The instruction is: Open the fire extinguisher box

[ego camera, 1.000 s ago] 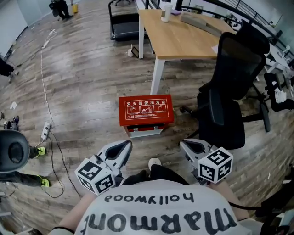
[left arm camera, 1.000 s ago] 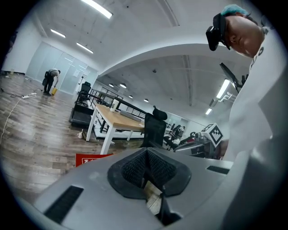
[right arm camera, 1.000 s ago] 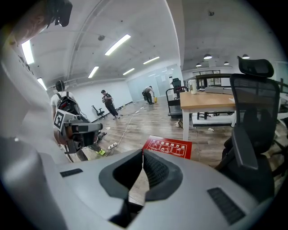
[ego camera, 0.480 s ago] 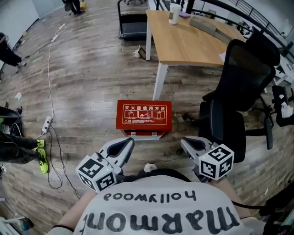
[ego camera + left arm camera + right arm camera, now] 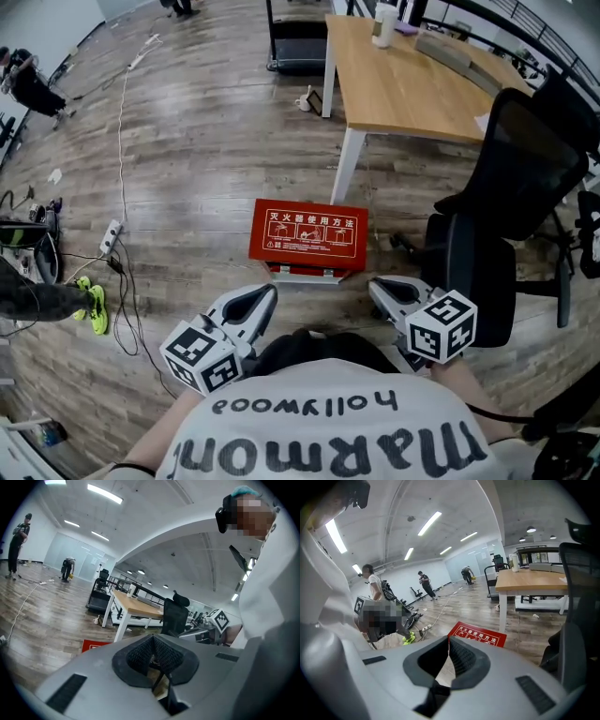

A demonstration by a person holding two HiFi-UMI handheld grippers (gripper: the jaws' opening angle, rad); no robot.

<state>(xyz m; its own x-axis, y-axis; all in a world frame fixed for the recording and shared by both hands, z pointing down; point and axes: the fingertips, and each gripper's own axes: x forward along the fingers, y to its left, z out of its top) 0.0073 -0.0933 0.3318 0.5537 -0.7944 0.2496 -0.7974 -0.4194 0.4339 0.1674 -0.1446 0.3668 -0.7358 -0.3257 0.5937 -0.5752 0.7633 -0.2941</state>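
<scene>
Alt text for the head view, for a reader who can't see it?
A red fire extinguisher box, lid down, lies on the wood floor just ahead of the person, whose left gripper and right gripper, both shut and empty, point toward it without touching. A wooden desk and a black office chair stand beyond it, to the right.

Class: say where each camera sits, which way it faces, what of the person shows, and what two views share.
Head view: on the head, steeply down at the box; shirt, left gripper, right gripper show.
Left gripper view: on that gripper, along shut jaws toward the desk; shirt shows.
Right gripper view: along shut jaws toward the box; shirt shows.
Shared: the box.
</scene>
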